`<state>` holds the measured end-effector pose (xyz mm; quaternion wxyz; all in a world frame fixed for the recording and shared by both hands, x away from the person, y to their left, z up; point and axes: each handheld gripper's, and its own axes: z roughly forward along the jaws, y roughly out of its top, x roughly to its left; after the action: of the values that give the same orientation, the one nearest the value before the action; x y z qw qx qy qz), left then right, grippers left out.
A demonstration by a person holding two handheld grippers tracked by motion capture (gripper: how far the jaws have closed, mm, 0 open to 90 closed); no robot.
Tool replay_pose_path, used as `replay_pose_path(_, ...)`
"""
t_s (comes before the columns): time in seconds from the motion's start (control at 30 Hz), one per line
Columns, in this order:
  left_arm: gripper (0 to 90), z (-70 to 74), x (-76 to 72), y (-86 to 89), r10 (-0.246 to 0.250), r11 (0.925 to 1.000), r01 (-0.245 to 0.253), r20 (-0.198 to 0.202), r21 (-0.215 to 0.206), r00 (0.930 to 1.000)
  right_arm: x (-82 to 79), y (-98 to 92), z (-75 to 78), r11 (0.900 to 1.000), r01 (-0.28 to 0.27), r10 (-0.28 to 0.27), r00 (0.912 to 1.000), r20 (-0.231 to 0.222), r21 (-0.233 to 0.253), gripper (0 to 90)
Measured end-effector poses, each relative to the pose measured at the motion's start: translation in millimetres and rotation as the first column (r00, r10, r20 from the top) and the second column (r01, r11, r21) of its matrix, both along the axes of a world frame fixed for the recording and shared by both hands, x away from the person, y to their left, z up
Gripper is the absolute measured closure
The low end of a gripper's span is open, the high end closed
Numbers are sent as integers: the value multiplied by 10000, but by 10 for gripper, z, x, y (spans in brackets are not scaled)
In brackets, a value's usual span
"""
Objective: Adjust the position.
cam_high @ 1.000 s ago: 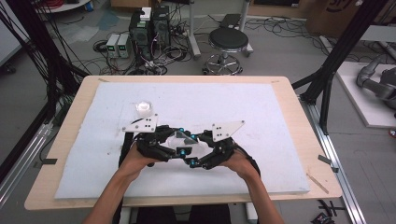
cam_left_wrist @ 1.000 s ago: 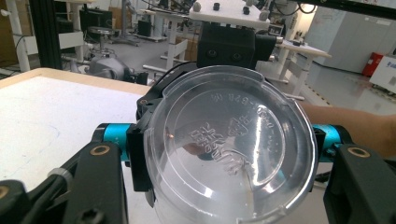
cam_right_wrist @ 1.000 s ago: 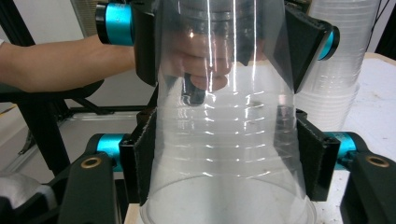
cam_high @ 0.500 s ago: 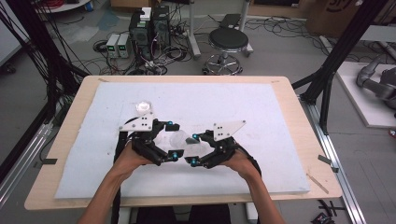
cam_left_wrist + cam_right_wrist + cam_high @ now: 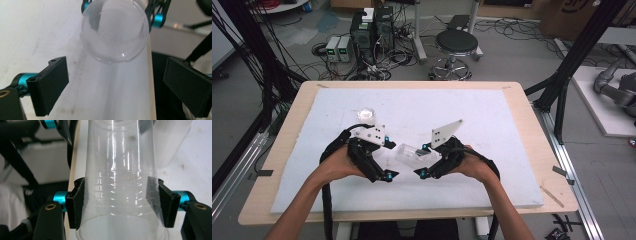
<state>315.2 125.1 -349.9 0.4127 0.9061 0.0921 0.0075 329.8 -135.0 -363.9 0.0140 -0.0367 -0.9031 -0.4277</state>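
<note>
Cup (image 5: 411, 153) sits clamped in right tool (image 5: 424, 159), left tool (image 5: 388, 160) wide open, lid (image 5: 367, 116) beyond.

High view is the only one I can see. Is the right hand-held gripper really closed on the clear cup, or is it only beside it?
Observer: It is closed on it. In the right gripper view, both jaws of the right hand-held gripper press on the wall of the clear cup, at the ridged band near its wide rim.
Operator: And the left one, does it touch the cup?
Observer: No. In the left gripper view, the jaws of the left hand-held gripper stand wide apart. The round closed base of the cup faces them and is clear of both.
</note>
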Motion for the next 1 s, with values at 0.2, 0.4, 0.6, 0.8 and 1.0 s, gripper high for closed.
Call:
replay_pose_path(0.2, 61, 20, 49, -26, 43, 9846, 19, -350, 1750, 9994, 22, 117, 119, 9812, -120, 103, 9999, -99, -1928, 350)
replay_pose_path(0.4, 64, 19, 90, -48, -123, 9731, 241, -526, 2293, 9985, 43, 208, 161, 9548, -225, 185, 9997, -164, -2963, 349)
replay_pose_path(0.6, 88, -1, 119, -77, -147, 9712, 277, -564, 2367, 9983, 71, 236, 152, 9434, -265, 255, 9996, -73, -3305, 350)
replay_pose_path(0.8, 88, -39, 153, -170, -237, 9646, 397, -644, 2606, 9976, 54, 254, 126, 9349, -305, 236, 9994, -237, -3536, 350)
replay_pose_path(1.0, 127, -43, 189, -270, -604, 9564, 793, -753, 2809, 9953, 44, 281, 115, 9292, -396, 321, 9991, -265, -3675, 350)
